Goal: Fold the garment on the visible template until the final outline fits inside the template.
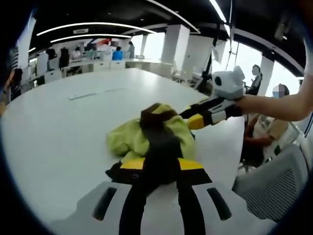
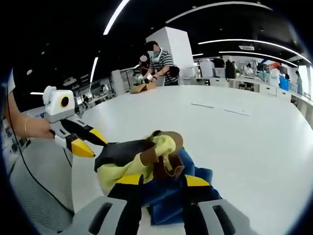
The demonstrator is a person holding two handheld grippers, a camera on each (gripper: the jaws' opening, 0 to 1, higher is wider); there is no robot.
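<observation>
The garment (image 1: 129,139) lies bunched on the white table (image 1: 63,132): yellow-green cloth with a dark brown and black strip up its middle. My left gripper (image 1: 161,164) is shut on that dark strip, which fills the gap between its yellow-tipped jaws. My right gripper (image 1: 188,120) comes in from the right, held by a hand, its tips against the heap's far side. In the right gripper view, the garment (image 2: 112,174) shows yellow, black, brown and blue cloth. My right gripper (image 2: 162,180) is shut on the brown part, and my left gripper (image 2: 93,143) meets the black edge.
Thin pale strips (image 1: 93,93) lie farther out on the table (image 2: 254,147). A seated person (image 1: 264,132) and a grey mesh chair (image 1: 274,181) are at the table's edge. Another person (image 2: 159,61) in a striped top works at the far side.
</observation>
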